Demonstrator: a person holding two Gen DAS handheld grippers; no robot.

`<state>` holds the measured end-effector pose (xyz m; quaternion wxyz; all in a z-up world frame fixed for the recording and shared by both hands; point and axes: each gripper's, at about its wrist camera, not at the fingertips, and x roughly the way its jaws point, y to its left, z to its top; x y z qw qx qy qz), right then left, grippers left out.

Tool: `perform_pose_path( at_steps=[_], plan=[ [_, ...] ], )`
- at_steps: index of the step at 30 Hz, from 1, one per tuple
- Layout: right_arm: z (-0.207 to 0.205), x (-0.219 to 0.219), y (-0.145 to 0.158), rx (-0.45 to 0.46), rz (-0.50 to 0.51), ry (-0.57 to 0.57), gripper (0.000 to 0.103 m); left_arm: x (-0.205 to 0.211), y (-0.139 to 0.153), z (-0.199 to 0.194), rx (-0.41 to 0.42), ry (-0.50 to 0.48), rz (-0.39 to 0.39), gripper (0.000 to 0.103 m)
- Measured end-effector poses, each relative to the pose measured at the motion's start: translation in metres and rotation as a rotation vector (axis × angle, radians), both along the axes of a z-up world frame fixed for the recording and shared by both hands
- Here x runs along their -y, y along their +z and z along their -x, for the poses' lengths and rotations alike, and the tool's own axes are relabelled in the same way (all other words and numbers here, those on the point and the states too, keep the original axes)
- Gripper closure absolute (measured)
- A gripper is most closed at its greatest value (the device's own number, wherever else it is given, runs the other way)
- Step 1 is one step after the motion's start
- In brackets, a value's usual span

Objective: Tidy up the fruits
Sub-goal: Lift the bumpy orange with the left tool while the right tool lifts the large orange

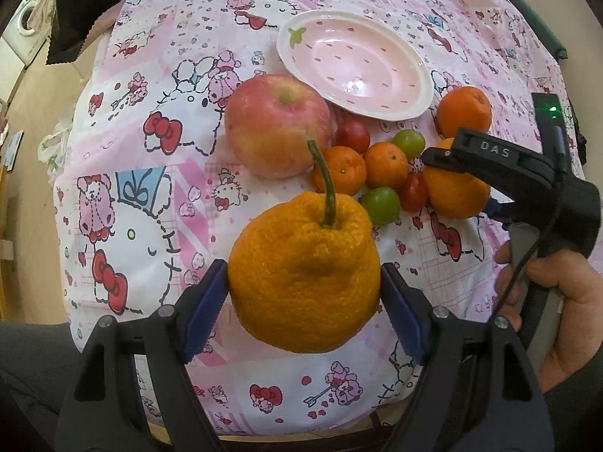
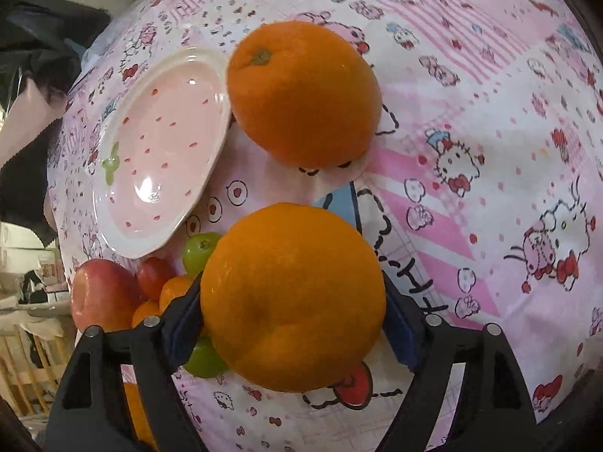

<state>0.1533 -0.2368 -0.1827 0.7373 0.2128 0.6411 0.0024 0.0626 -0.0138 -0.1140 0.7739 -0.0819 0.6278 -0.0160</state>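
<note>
My left gripper (image 1: 303, 275) is shut on a bumpy orange with a green stem (image 1: 301, 275), held just above the cloth. My right gripper (image 2: 292, 301) stands open astride a smooth orange (image 2: 292, 297) that rests on the cloth; in the left wrist view one of its fingers (image 1: 486, 150) crosses that orange (image 1: 452, 196). A second orange (image 2: 303, 94) lies beyond, beside the empty pink plate (image 2: 158, 150). An apple (image 1: 277, 126), two small mandarins (image 1: 341, 169), red tomatoes (image 1: 352, 135) and green grapes (image 1: 381, 205) cluster in front of the plate (image 1: 354, 64).
A pink cartoon-print cloth (image 1: 150, 188) covers the round table. A person's hand (image 1: 557, 301) grips the right tool's handle. A dark cloth (image 1: 86, 7) hangs past the far left edge. Bare cloth lies to the left of the apple and right of the oranges (image 2: 490, 150).
</note>
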Motion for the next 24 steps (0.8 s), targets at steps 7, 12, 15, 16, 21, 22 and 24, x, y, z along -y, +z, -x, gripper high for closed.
perform_pose_path(
  at_steps=[7, 12, 15, 16, 21, 22, 24],
  plan=[
    [0.013, 0.023, 0.026, 0.062, -0.080, -0.057, 0.022, -0.002, 0.004, 0.000, 0.012, 0.004, -0.003, 0.026],
    [0.026, 0.036, 0.058, 0.127, -0.173, -0.086, 0.022, -0.001, 0.029, 0.006, 0.058, -0.013, 0.018, 0.026],
    [0.026, 0.038, 0.085, 0.196, -0.205, -0.069, 0.022, -0.002, 0.058, 0.003, 0.125, -0.032, 0.037, 0.026],
    [0.024, 0.038, 0.094, 0.223, -0.223, -0.066, 0.022, -0.004, 0.068, 0.000, 0.150, -0.032, 0.043, 0.026],
    [0.001, 0.033, 0.119, 0.280, -0.279, -0.031, 0.022, -0.019, 0.107, -0.040, 0.218, -0.013, 0.052, 0.027],
    [-0.005, 0.030, 0.123, 0.290, -0.273, -0.014, 0.022, -0.021, 0.111, -0.048, 0.228, -0.008, 0.041, 0.027],
    [-0.016, 0.026, 0.128, 0.299, -0.272, 0.004, 0.022, -0.025, 0.118, -0.068, 0.245, 0.005, 0.019, 0.027]
  ],
)
